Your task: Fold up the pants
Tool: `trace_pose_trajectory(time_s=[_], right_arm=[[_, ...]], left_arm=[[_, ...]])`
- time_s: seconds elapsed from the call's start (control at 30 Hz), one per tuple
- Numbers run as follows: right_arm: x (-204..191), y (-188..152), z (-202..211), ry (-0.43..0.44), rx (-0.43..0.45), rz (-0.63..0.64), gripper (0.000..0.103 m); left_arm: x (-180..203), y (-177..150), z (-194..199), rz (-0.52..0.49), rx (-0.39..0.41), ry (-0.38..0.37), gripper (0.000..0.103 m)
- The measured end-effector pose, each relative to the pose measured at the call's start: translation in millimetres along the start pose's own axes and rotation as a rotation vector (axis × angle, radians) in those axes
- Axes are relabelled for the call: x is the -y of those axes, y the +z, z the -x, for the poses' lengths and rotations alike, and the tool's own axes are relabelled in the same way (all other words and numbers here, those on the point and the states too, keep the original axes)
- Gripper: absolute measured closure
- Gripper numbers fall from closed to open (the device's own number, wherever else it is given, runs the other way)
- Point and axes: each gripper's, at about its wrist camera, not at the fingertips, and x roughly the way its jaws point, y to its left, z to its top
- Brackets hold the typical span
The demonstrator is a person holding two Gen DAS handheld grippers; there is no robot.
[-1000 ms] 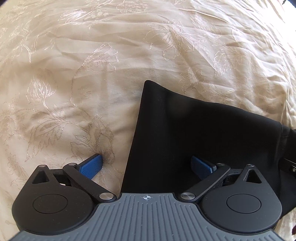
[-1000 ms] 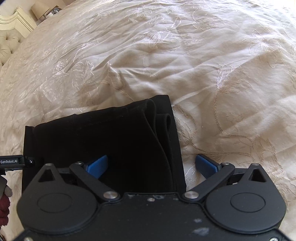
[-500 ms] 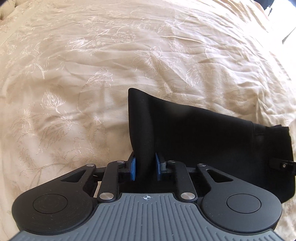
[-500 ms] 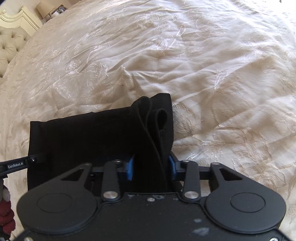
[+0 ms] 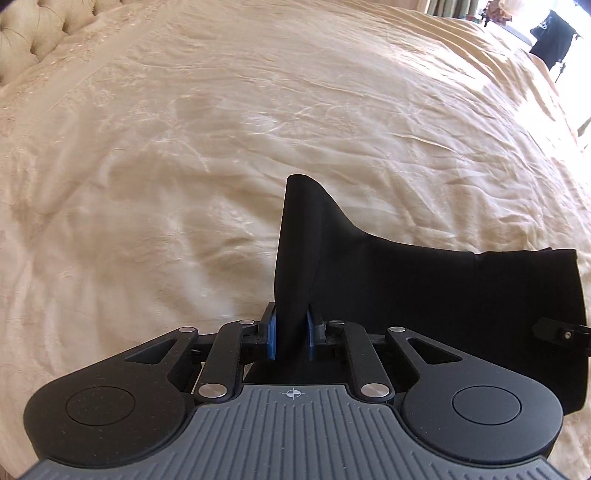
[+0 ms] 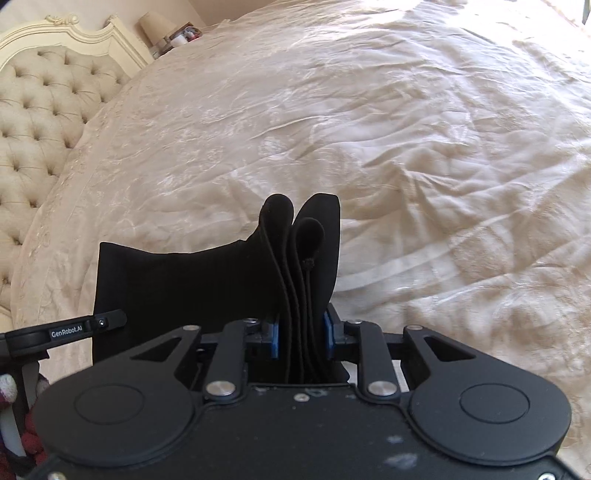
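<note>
The black pants (image 5: 424, 291) are folded into a thick band and held up above the cream bedspread (image 5: 184, 147). My left gripper (image 5: 291, 332) is shut on the band's left end, which sticks up between the blue pads. My right gripper (image 6: 301, 336) is shut on the right end of the pants (image 6: 207, 280), where several folded layers bunch between its pads. The cloth hangs stretched between the two grippers. The right gripper's tip shows at the right edge of the left wrist view (image 5: 561, 332).
The embroidered bedspread (image 6: 406, 129) covers the whole bed. A tufted cream headboard (image 6: 40, 103) stands at the left, with a lamp (image 6: 155, 26) behind it. A dark object (image 5: 554, 37) stands beyond the bed's far right corner.
Both grippers closed on the ends of the folded pants, then lifted them off the bedspread. The view now tilts up and shows more of the bed.
</note>
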Motion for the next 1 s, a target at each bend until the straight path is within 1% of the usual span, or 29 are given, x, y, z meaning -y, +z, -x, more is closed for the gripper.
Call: trace_pose_trajectory(time_s=[0.17,0.33,0.47,0.57,0.63,0.7,0.73,0.77,0.8,0.87,0.9,0.93,1.0], right_arm=[[-77,-2,-31,0.061,-0.039,0.085,0.080],[-153,5,-64,0.114,-0.063,0.150,0.080],[-200,12,-92,0.125,-0.073,0.190,0.080],[-221,15,-109,0.119,-0.088,0.192,0.080],[-228,18,-122,0.102,-0.097,0.196,0.080],[-231,19,-135,0.048,-0.104,0.201,0.076],[-231,20,-141,0.012,-0.107,0.202,0.070],[-229,22,-148,-0.054,-0.113,0.200,0.062],[-227,23,-152,-0.116,-0.107,0.197,0.061],[-224,25,-151,-0.202,-0.080,0.198,0.061],[-222,24,-145,-0.222,-0.056,0.201,0.061],[-223,24,-139,-0.222,-0.036,0.210,0.061],[-228,19,-126,-0.201,0.000,0.245,0.061]], left_arm=[[-74,9,9,0.029,0.014,0.062,0.089],[-145,25,13,0.082,0.026,0.100,0.089],[-186,37,6,0.107,0.029,0.108,0.089],[-208,43,-5,0.125,0.015,0.100,0.089],[-219,45,-16,0.133,-0.004,0.087,0.088],[-230,46,-34,0.149,-0.055,0.089,0.085],[-235,46,-42,0.167,-0.080,0.101,0.083],[-240,45,-50,0.190,-0.098,0.113,0.083],[-245,44,-54,0.208,-0.106,0.131,0.083],[-250,42,-55,0.216,-0.107,0.178,0.083],[-251,40,-52,0.213,-0.095,0.183,0.083],[-251,38,-47,0.211,-0.081,0.182,0.083],[-248,34,-36,0.201,-0.059,0.168,0.083]])
